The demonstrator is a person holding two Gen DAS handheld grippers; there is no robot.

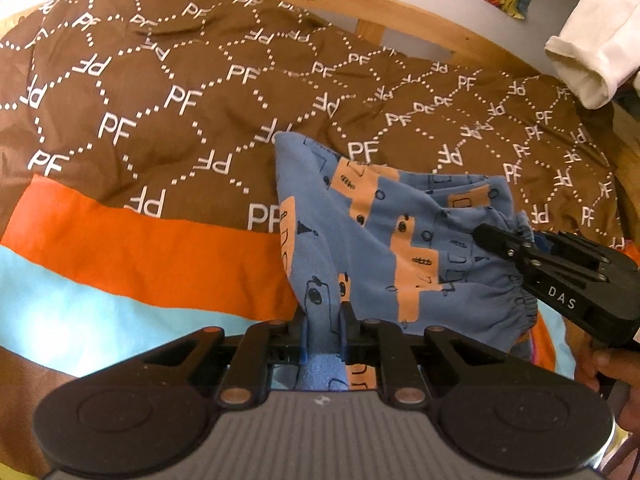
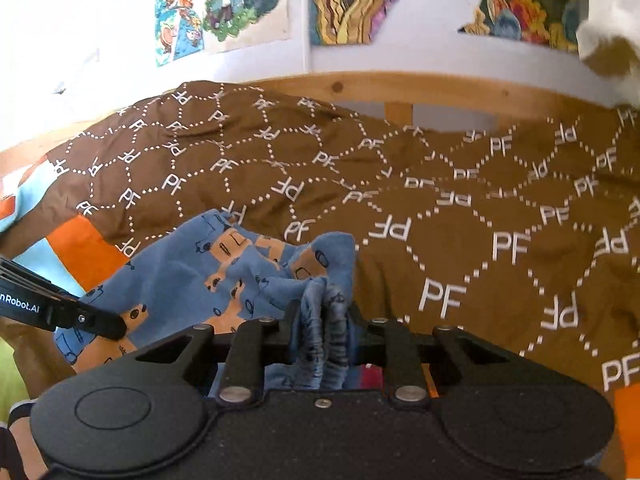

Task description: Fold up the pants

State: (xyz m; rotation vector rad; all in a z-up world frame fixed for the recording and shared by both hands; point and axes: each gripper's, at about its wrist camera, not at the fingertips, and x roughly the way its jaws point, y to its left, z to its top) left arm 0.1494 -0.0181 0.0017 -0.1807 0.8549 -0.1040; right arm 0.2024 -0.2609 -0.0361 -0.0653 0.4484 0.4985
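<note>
Two handheld grippers grip a pair of small blue pants (image 1: 384,240) printed with orange blocks and dark doodles, over a brown bedspread (image 1: 160,92) patterned with white "PF" letters and dotted lines. The left gripper (image 1: 324,320) has its jaws drawn nearly together, clamped on a fold of the blue fabric that rises straight ahead of it and fans out up and to its right. In the left wrist view the right gripper (image 1: 486,236) enters from the right edge, its black fingers pinched on the gathered elastic waistband (image 1: 516,300), a fingertip of the person's hand (image 1: 608,360) showing just behind it.

From the right wrist view, the right gripper (image 2: 322,320) likewise stands almost closed, with a thick bunch of gathered cloth squeezed between its jaws. The rest of the pants (image 2: 224,264) spreads ahead and to its left, where the left gripper (image 2: 116,326) reaches in from the left edge and touches the fabric.

Orange and light blue stripes (image 1: 132,248) of the bedspread lie left of the left gripper. Beyond both tools runs a wooden bed rail (image 2: 400,90), with colourful posters (image 2: 224,0) on the white wall behind it.
</note>
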